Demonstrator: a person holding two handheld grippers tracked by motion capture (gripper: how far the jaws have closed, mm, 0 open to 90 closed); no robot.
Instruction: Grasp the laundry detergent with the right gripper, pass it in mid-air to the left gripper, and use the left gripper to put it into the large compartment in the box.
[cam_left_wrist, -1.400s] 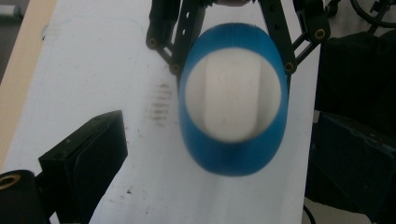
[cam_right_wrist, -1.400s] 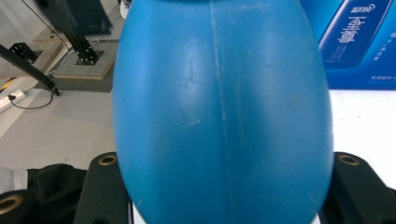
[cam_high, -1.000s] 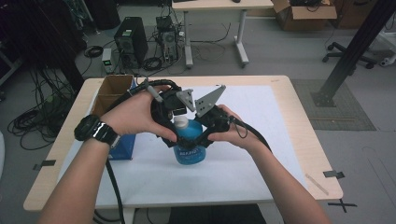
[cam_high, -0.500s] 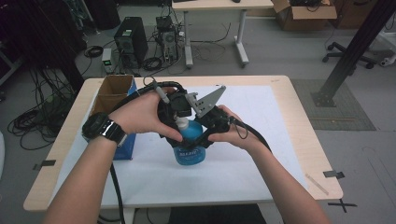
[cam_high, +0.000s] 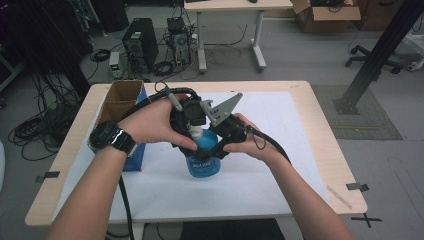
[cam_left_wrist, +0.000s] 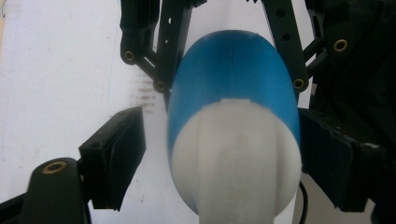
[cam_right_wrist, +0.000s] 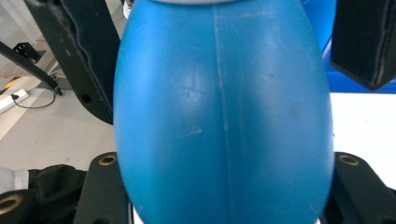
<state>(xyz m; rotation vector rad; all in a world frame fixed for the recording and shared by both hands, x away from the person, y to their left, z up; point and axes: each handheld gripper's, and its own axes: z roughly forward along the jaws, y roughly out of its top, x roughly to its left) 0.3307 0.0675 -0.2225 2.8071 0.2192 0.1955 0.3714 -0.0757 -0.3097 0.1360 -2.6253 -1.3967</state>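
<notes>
Bottle (cam_high: 202, 159), blue plastic with a white cap (cam_left_wrist: 236, 158), stands upright on the white sheet (cam_high: 280, 175) that covers the table (cam_high: 320, 125). It sits directly between the two tongs, under both of our hands.

Right tongs (cam_high: 220, 150): pinching the bottle's blue body from the side. In the right gripper view the rounded body lies close against the camera with the black jaws flanking it, and the hold reads as firm.

Left tongs (cam_left_wrist: 219, 154): over the bottle's top, jaws either side of the cap and just now closing on it. In the left gripper view one pad sits against the cap on the right, while the other stands off with white sheet visible in the gap. We judge the cap not yet gripped.

Risks, as we judge them:
- The cap is smooth and rounded, so jaws closing off-centre could slide off it.
- Uneven contact would push the top sideways and tip or twist the bottle in the right tongs' hold.
- The body is curved and slick, so it could turn within that hold if the cap is twisted.
- Squeezing the body harder could force contents out once the cap loosens.

Containers: bottle, contents not visible through the plastic. Cardboard box (cam_high: 120, 100), open, beyond and outside the left tongs, looks empty as far as we see into it.
</notes>
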